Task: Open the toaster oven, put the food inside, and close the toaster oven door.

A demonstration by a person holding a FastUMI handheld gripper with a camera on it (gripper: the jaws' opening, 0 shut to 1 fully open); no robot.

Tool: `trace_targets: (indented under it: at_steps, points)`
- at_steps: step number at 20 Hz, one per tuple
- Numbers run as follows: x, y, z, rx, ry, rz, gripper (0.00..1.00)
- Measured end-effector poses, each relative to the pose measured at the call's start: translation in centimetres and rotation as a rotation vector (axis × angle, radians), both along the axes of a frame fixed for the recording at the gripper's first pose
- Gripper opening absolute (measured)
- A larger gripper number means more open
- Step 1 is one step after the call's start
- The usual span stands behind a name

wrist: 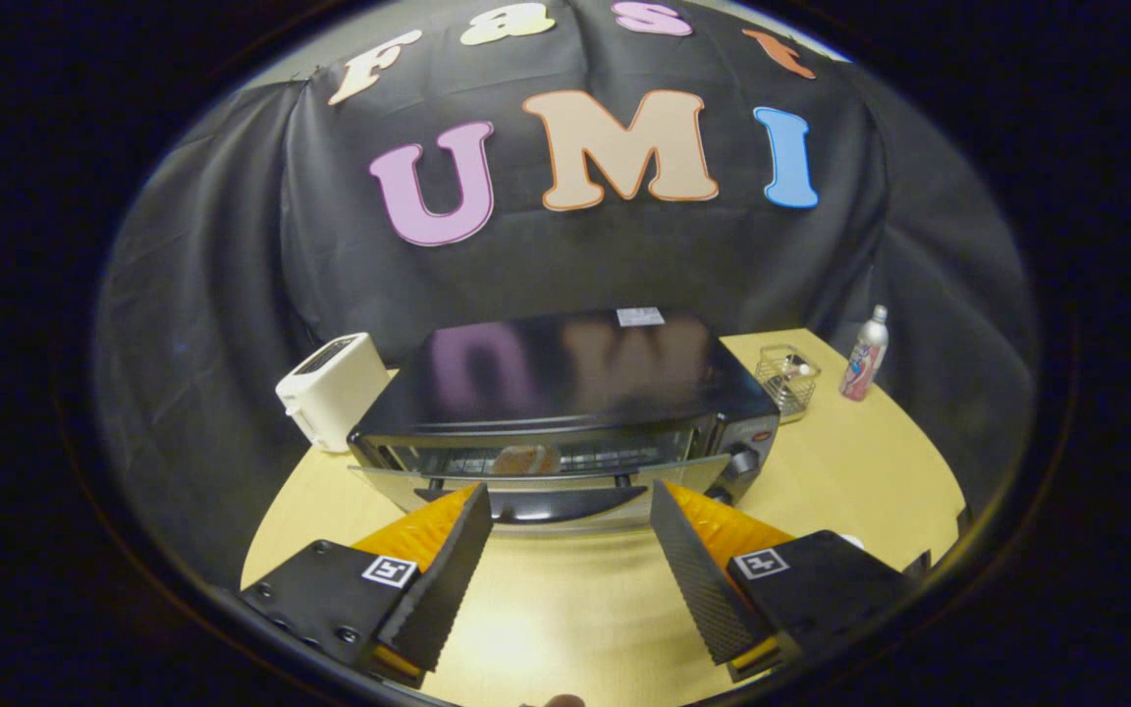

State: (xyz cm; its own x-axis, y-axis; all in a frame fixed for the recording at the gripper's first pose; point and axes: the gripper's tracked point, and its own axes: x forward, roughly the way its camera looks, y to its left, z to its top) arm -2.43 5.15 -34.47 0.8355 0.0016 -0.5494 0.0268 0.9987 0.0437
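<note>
The gripper (570,516) is hovering low over the table (860,471), pointing straight at the toaster oven (565,393). Its two fingers are standing wide apart, gripping nothing, their ridged inner pads (688,565) facing each other across the bare gap. The fingertips are sitting just short of the toaster oven's front, one to each side of the door handle (565,504), not touching it. Both fingers are angling slightly inward toward that handle.
</note>
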Motion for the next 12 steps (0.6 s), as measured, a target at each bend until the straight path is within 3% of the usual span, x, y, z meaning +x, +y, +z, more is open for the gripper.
trace_targets:
  at_steps: [12]
  points:
    - [1.5, -1.9, 7.7, -0.047, -0.13, -0.009, 1.0]
